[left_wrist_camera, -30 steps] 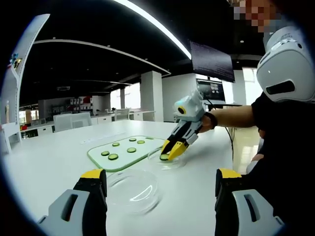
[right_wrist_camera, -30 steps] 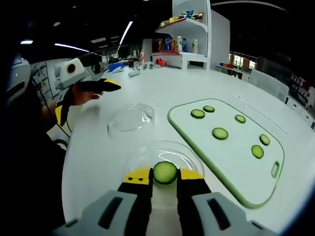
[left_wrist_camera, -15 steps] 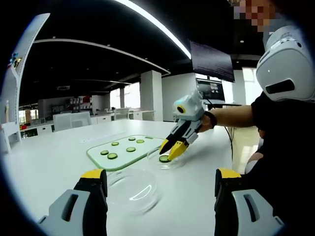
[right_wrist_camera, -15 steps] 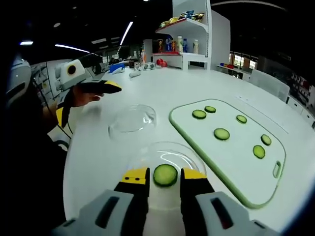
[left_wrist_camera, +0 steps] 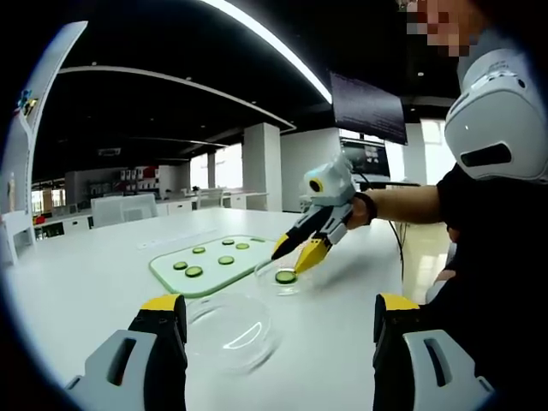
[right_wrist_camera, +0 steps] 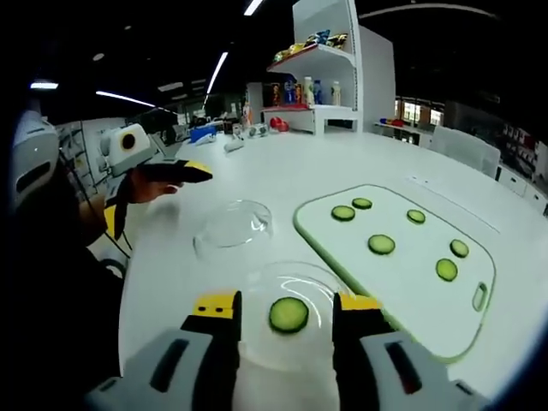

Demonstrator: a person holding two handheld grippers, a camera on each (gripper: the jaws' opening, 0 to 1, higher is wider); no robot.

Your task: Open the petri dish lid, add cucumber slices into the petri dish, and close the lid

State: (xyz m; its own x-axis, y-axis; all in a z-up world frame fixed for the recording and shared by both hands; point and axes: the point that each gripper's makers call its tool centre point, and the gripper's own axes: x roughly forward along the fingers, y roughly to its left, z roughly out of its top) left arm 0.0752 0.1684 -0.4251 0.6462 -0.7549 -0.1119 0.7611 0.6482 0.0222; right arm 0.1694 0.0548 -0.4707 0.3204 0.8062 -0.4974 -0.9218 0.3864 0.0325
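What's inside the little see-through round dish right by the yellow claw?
One round green cucumber slice lies flat inside the clear round petri dish, between the open right claw's tips. The dish is see-through, so nothing in it is hidden. Its clear lid sits apart on the white table.

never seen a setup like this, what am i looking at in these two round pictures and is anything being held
A person holds a two-jaw hand tool in each hand, and each tool carries a fisheye camera looking along its jaws. The left gripper view shows the right gripper above the petri dish. The right gripper view looks down on that dish, with one cucumber slice lying inside, and shows the left gripper. On the white table also sit the clear lid and a green cutting board with more slices. Both jaws are open, holding nothing.
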